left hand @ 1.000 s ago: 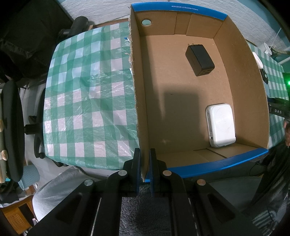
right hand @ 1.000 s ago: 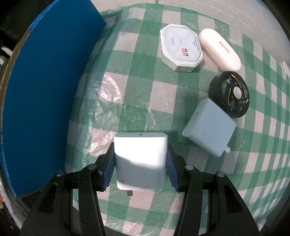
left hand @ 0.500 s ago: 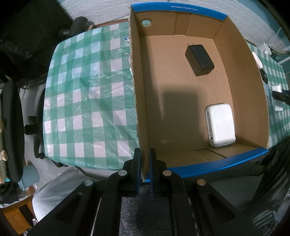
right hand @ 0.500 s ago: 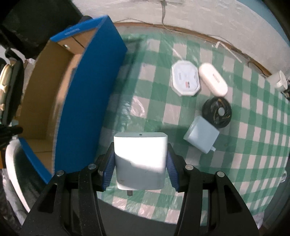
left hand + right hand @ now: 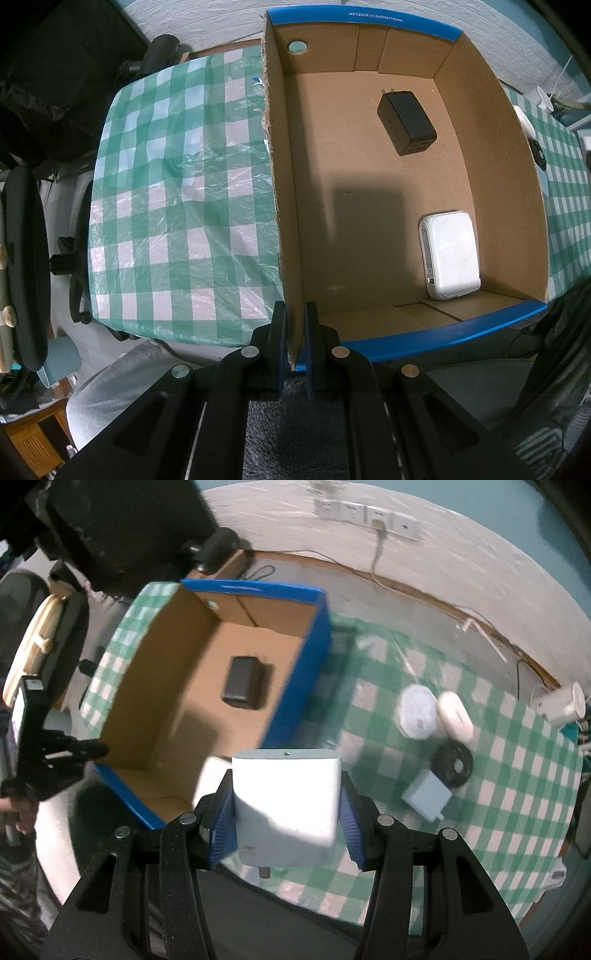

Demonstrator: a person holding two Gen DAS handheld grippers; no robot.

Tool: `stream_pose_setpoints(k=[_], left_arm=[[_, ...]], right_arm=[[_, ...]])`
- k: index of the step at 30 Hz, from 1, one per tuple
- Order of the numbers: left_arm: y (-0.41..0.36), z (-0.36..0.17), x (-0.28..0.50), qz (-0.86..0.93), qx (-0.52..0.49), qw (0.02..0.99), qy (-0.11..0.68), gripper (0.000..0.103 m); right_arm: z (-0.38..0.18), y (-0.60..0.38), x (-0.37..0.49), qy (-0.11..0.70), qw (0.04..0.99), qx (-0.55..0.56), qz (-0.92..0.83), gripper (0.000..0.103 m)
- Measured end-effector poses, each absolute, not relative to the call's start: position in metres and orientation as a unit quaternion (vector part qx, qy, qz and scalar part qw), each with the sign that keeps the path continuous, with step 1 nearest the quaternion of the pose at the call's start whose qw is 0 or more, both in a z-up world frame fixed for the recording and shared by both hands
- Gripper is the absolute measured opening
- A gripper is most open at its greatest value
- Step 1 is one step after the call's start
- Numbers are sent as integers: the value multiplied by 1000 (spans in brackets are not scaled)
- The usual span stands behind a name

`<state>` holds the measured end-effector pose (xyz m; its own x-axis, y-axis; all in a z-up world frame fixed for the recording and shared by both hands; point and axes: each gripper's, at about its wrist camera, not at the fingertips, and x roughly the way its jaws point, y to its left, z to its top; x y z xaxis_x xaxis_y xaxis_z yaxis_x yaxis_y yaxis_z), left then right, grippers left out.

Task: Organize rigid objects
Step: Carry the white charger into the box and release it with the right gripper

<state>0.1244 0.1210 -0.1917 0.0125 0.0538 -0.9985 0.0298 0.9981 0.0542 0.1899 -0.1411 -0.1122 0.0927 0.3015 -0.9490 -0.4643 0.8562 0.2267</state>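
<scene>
Nothing is shifting in the left view: left tool (image 5: 294, 332) is still pinching the cardboard box (image 5: 286, 206) wall, black charger (image 5: 406, 123) and white device (image 5: 450, 254) inside. Right tool (image 5: 286, 805) is lifting the clamped white adapter (image 5: 286, 805) boxward; four items are waiting on the surface (image 5: 498, 805).

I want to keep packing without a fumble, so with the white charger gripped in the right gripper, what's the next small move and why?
Probably carry the white charger left over the cardboard box, then lower it onto bare floor between the black adapter and white device; the left gripper pinches the box wall.
</scene>
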Motion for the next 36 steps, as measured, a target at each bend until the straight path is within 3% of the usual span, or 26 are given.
stream_pose_setpoints(k=[16,36], left_arm=[[123,-190,126,7,26,710,703,7],[122,-188,129,6,30,711,703,7]], right_arm=[[-151,-66,182,628,709,-90,307,52],[-171,-79,183,627,717,-81,295,52]])
